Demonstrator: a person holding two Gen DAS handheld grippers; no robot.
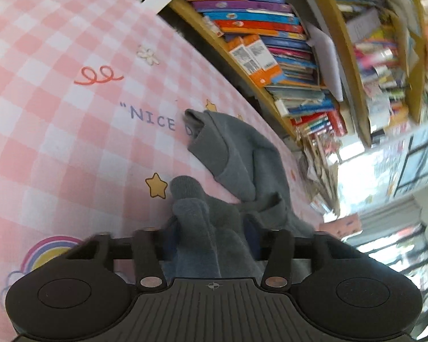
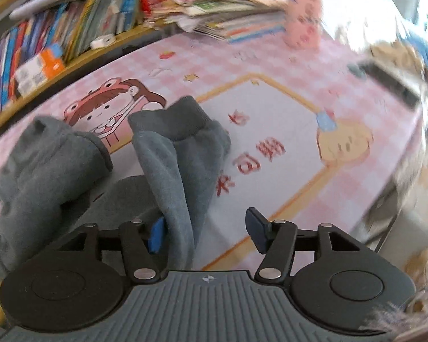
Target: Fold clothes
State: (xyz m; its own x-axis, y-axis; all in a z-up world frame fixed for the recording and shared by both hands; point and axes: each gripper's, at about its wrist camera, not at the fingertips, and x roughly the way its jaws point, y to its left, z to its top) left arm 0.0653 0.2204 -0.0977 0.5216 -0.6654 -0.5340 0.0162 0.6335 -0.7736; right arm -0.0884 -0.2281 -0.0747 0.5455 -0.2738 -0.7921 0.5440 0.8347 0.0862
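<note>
Garment: grey fleece sweatshirt [image 2: 168, 154], crumpled, ribbed cuffs raised, lower left of frame on pink checked tablecloth [image 2: 342, 85].
Left gripper [image 1: 211, 245]: clenched on sweatshirt fabric, frame bottom centre.
Right gripper [image 2: 205, 232]: jaws spread, fabric draped between them.

Tabletop under a pink checked cloth

The tabletop [image 2: 342, 65] wears a pink-and-white checked cloth [image 1: 57, 114] printed with cartoons; a grey garment [image 2: 168, 142] lies crumpled on it, with a pile of books [image 2: 236, 25] and a pink box [image 2: 302, 14] at its far edge.
</note>
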